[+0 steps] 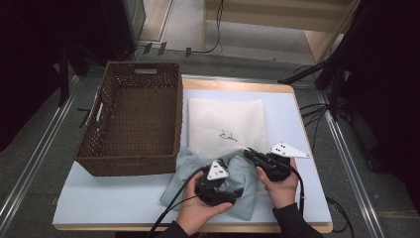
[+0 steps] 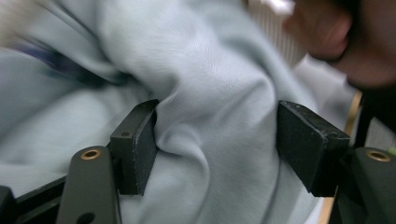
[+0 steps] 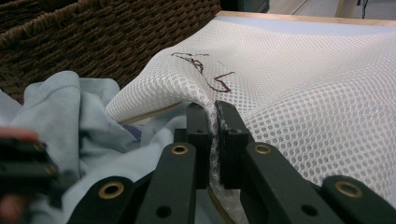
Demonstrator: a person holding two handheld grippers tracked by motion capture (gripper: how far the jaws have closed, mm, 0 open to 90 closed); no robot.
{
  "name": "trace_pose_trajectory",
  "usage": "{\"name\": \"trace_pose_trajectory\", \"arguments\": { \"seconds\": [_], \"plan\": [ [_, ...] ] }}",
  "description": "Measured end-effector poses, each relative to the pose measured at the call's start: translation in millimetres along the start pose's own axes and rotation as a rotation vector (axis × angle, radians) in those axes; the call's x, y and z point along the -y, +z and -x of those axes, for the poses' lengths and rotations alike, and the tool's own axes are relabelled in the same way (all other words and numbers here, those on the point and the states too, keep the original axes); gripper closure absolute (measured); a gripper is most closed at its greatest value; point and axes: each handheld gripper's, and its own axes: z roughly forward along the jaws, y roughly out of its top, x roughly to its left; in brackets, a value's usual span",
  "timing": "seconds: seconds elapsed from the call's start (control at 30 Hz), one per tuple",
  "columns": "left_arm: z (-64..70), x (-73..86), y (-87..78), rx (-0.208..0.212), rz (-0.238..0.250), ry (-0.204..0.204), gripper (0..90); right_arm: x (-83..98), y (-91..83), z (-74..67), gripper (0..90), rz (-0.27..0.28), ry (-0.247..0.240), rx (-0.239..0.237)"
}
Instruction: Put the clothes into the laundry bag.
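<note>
Pale blue covering lies over the wooden-edged counter (image 1: pixel 124 198), which stands on a grey floor with dark drapes on both sides. Toward the far left of the counter sits a brown wicker basket (image 1: pixel 133 116), and everything else is placed here by that basket. Just to its right a white mesh laundry bag (image 1: pixel 225 124) lies flat, with a dark scribbled mark on the mesh near its front edge. At the basket's front right corner, touching its wall, a light blue garment (image 1: pixel 237 191) lies crumpled, and its far part meets the front edge of the mesh bag.

On the garment rests the left gripper (image 2: pixel 217 140), held in the person's left hand (image 1: pixel 198 213). Its jaws stand partly apart with a ridge of blue cloth between them; that cloth touches the one pad and stands clear of the other, so nothing is clamped. Further from the basket, the right gripper (image 3: pixel 211 126) has its jaws closed tight on the front edge of the mesh bag, lifting it into a small peak above the blue garment.
</note>
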Motion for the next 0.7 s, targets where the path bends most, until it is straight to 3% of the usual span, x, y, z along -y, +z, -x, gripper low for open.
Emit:
{"name": "trace_pose_trajectory", "arguments": {
  "seconds": [0.03,0.07,0.1,0.17,0.23,0.3,0.33,0.4,0.43,0.47,0.57,0.63,0.7],
  "plan": [
    [1.1,1.9,9.8,-0.047,-0.025,0.018,41.0,-0.1,-0.5,0.0,86.3,0.002,0.0,-0.003],
    [1.1,1.9,9.8,-0.047,-0.025,0.018,48.5,0.0,-0.7,0.3,86.3,0.001,0.0,-0.004],
    [0.8,1.0,11.1,-0.043,-0.023,0.008,48.5,0.0,-0.7,0.3,86.3,0.001,0.0,-0.004],
    [0.2,-3.6,11.5,-0.018,-0.024,-0.024,71.2,0.1,-0.9,0.7,86.4,-0.002,0.001,-0.007],
    [3.0,-12.1,11.5,-0.028,0.007,-0.022,79.5,0.2,-0.9,1.2,86.4,0.0,0.001,-0.008],
    [3.0,-15.7,10.6,-0.027,0.028,-0.027,80.2,-0.4,-1.8,0.9,86.4,0.001,0.003,-0.004],
    [1.1,-23.9,6.2,-0.017,0.098,-0.039,80.2,-0.9,-2.2,1.0,86.4,0.007,0.002,-0.003],
    [-0.6,-31.9,2.7,-0.051,0.151,-0.058,80.2,-2.1,-3.6,0.8,86.4,0.013,0.005,0.0],
    [-0.6,-31.9,2.7,-0.051,0.151,-0.058,80.2,-2.6,-4.3,0.7,86.4,0.014,0.005,0.0],
    [-1.3,-37.1,4.9,-0.091,0.176,-0.059,80.2,-2.9,-4.4,0.7,86.5,0.017,0.003,-0.001],
    [-4.0,-38.1,12.6,-0.117,0.174,-0.058,80.0,-2.9,-4.6,0.9,86.5,0.017,0.005,0.005],
    [-10.1,-35.7,27.2,-0.174,0.168,-0.068,79.4,-1.8,-4.5,2.4,86.6,0.012,0.013,0.006],
    [-13.5,-34.6,32.1,-0.19,0.162,-0.082,79.0,-1.6,-4.0,1.7,86.6,0.008,0.013,0.0]
  ]
}}
